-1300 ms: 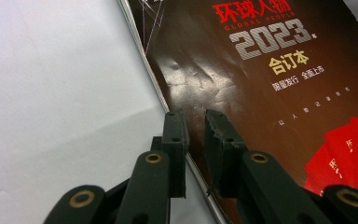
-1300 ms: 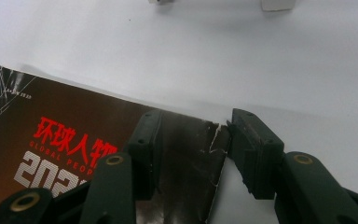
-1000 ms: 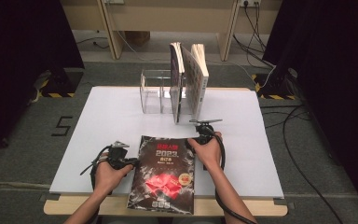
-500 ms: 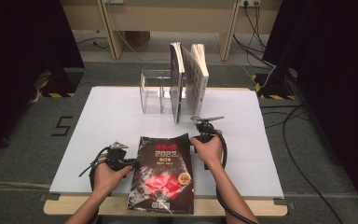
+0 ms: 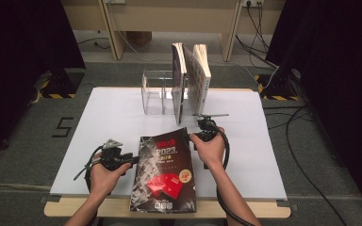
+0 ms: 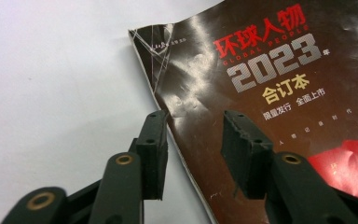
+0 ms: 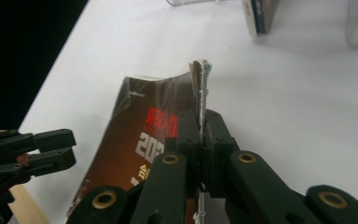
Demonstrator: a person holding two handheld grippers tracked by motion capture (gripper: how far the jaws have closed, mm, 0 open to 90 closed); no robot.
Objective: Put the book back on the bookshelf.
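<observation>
A magazine (image 5: 164,172) lies at the near edge of the table (image 5: 264,155), between the left gripper (image 5: 131,160) and the right gripper (image 5: 192,137). Behind it, books (image 5: 193,75) stand in a rack (image 5: 153,92).

The magazine (image 6: 261,93) has a glossy dark paper cover, dented and creased, with light shining on it. The surface (image 5: 118,117) is smooth, matt and white, with a pale wood edge. The holder (image 5: 158,92) looks like clear plastic. Each hand-held gripper, the left hand-held gripper (image 6: 193,156) and the right hand-held gripper (image 7: 200,135), has matt black plastic jaws with brass-coloured rivets.
</observation>
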